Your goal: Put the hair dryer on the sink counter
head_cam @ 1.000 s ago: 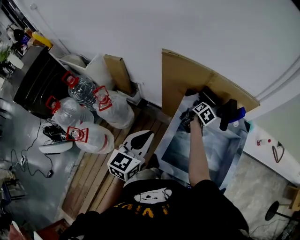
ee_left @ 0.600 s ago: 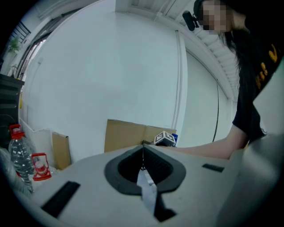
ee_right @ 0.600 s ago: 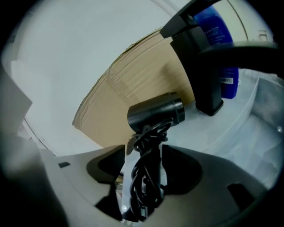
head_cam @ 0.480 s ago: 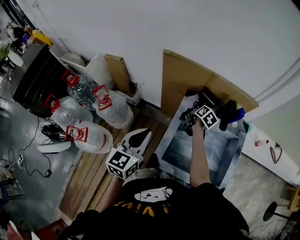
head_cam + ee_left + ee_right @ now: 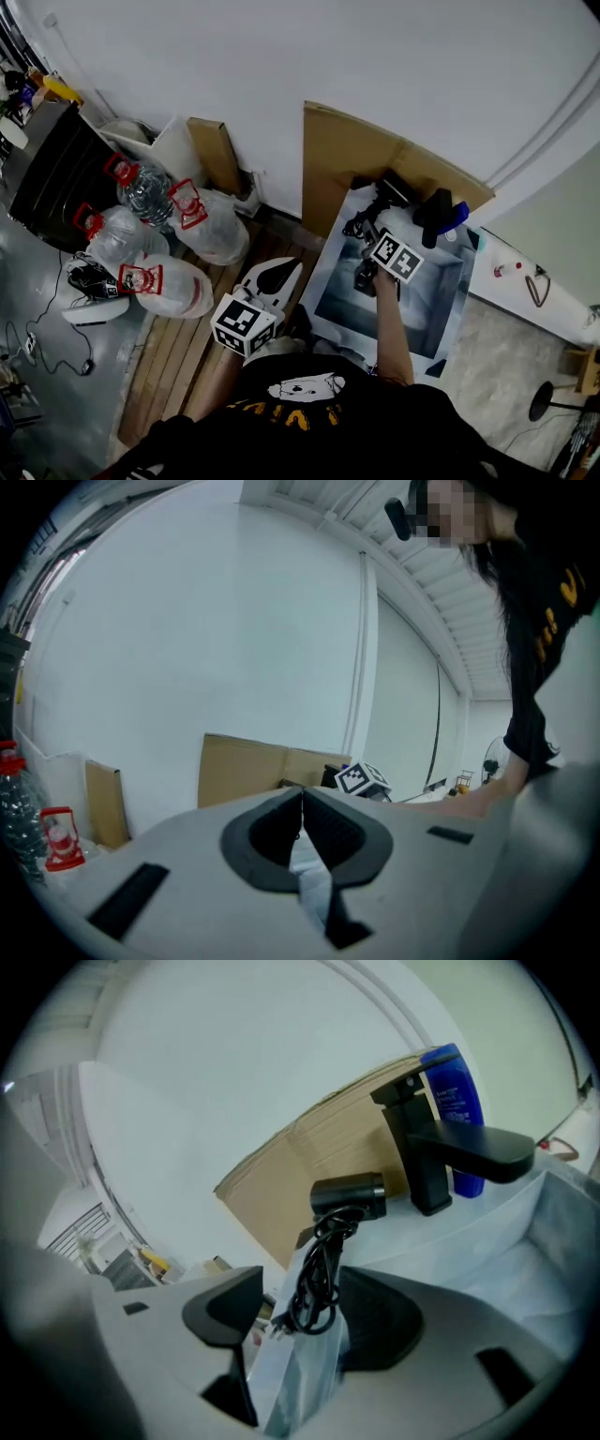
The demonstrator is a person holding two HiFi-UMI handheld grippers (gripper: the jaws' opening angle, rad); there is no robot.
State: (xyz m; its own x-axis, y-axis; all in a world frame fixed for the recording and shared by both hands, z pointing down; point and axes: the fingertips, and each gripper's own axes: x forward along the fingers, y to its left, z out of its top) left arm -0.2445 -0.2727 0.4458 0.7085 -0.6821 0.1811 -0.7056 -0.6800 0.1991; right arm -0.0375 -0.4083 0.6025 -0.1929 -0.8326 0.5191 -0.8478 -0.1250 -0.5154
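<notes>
One blue bottle (image 5: 452,1091) near the hair dryer (image 5: 352,1192) bears unreadable print.

Black hair dryer (image 5: 349,1194) lies on sink counter (image 5: 469,1225), cord (image 5: 317,1283) coiled.

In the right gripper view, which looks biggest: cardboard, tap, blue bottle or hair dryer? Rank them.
1. Brown cardboard sheet
2. Black angular tap
3. Blue plastic bottle and black corded hair dryer look alike; the bottle is partly hidden.
</notes>
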